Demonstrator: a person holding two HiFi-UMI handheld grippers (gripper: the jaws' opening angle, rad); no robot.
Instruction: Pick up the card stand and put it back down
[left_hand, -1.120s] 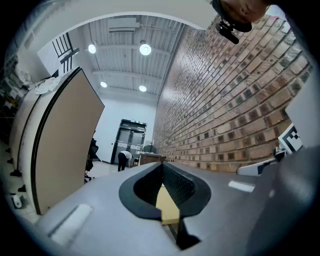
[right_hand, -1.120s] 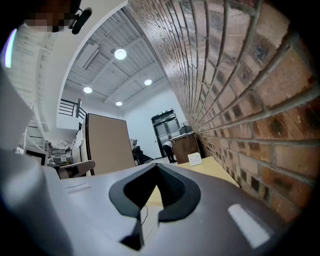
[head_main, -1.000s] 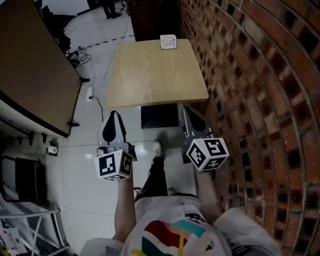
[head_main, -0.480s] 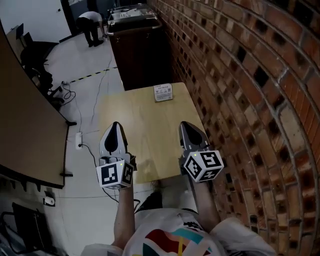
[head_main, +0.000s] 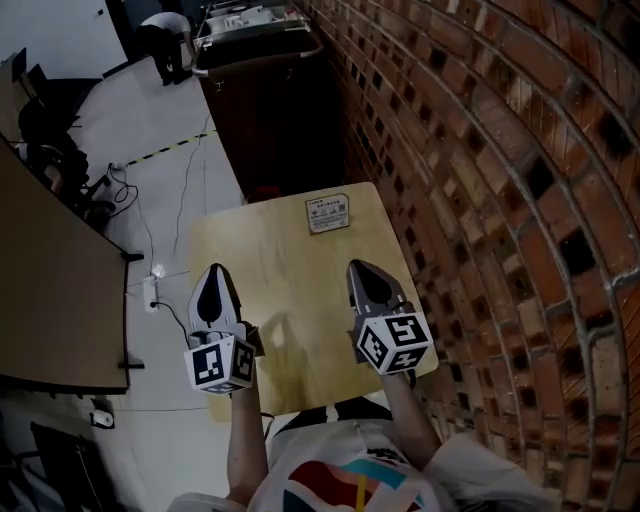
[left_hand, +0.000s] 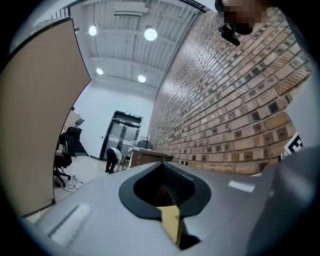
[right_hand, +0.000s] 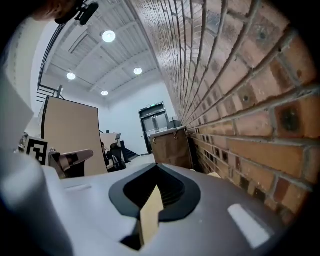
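Both grippers now hang over the surface (head_main: 290, 260). A second ago they were out over the floor, short of its near edge. The left gripper (head_main: 213, 275) is above the surface's left part and the right gripper (head_main: 360, 272) above its right part, their marker cubes just inside the near edge. The card stand (head_main: 328, 213), earlier far ahead, is now near, just ahead between the two. The dark cabinet (head_main: 270, 110) beyond the surface, earlier cut off, now shows with its top.
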